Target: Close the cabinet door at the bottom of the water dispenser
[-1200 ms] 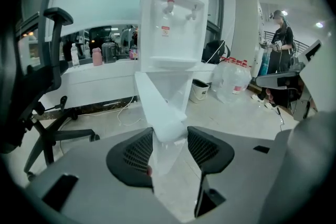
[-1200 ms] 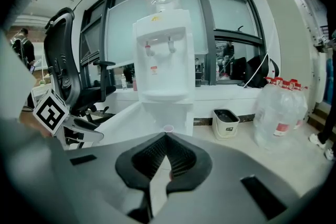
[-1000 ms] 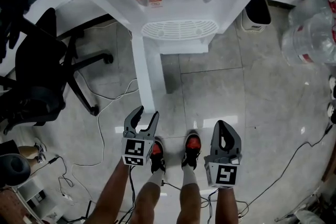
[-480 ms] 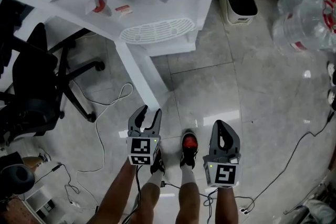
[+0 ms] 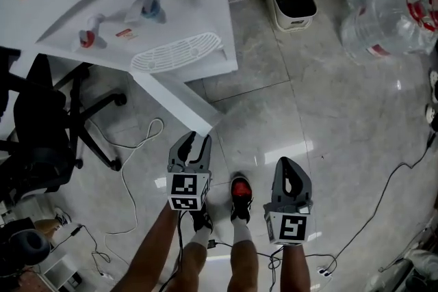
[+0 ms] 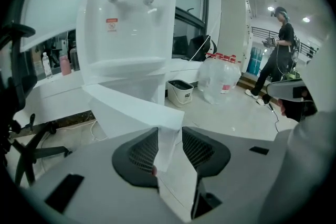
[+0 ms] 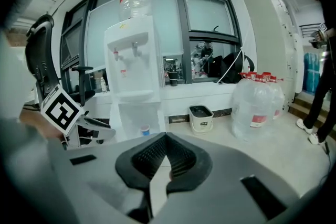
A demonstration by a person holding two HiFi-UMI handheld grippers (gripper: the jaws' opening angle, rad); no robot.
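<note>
The white water dispenser stands at the upper left of the head view. Its bottom cabinet door hangs open, slanting out toward me. My left gripper is at the door's free end. In the left gripper view the door's edge sits between the jaws, which are closing; a gap still shows on the right side. My right gripper hovers over the floor to the right, away from the door, with its jaws shut on nothing. The right gripper view shows a small blue cup inside the open cabinet.
A black office chair stands left of the dispenser, with cables on the floor beside it. A white bin and large water bottles sit at the back right. My feet are between the grippers. A person stands far off.
The dispenser has slid toward the upper left of the head view, and the door now runs slantwise. The left jaws have narrowed around the door's edge. Both grippers moved sideways.
</note>
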